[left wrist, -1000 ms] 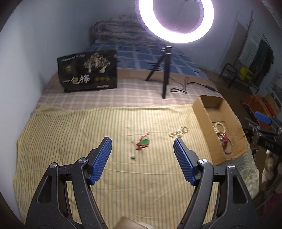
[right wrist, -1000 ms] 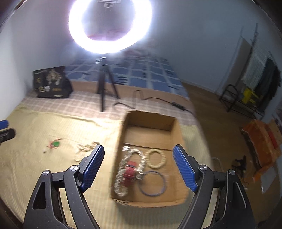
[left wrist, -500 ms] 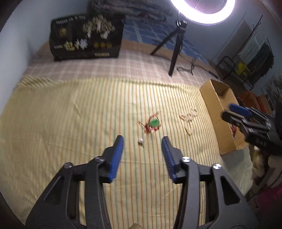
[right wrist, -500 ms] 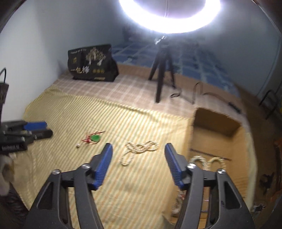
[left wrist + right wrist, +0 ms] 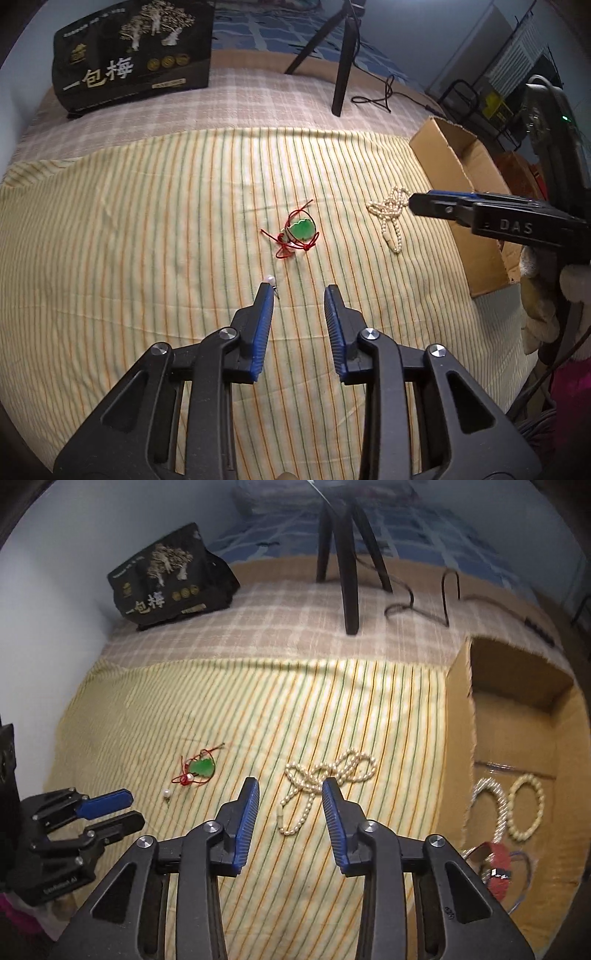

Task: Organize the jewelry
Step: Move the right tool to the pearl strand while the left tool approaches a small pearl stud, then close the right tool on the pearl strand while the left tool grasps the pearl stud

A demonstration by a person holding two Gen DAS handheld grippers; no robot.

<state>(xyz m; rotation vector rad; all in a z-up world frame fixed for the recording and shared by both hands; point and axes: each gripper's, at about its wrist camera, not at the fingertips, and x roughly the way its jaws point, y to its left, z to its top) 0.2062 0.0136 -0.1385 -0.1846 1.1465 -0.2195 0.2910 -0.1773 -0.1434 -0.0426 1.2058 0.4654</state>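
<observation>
- Both grippers have dropped toward the bedspread and tipped steeply down over the last second; the ring light that filled the top of both views is gone from them, and the jewelry sits much closer in front.
- Left gripper (image 5: 298, 291): jaws closing, far narrower than a second ago, nothing between the pads. The pearl earring (image 5: 271, 280) lies at the tip of its left finger (image 5: 263, 321), just outside the gap, not inside it.
- Right gripper (image 5: 290, 788): jaws closing too, also empty. The tail of the pearl necklace (image 5: 325, 775) runs into the gap between its fingers on the cloth below; the knotted loops lie just beyond the tips.
- Judgement: two pickups at once are being lined up. The right looks well centred; the left needs a nudge to its left or it will close beside the earring.
- Jade pendant (image 5: 303, 230) on red cord lies beyond the earring, untouched.
- Box (image 5: 513, 716) stands at the right, already holding bracelets (image 5: 524, 806); three pieces remain outside on the bedspread (image 5: 147, 240).
</observation>
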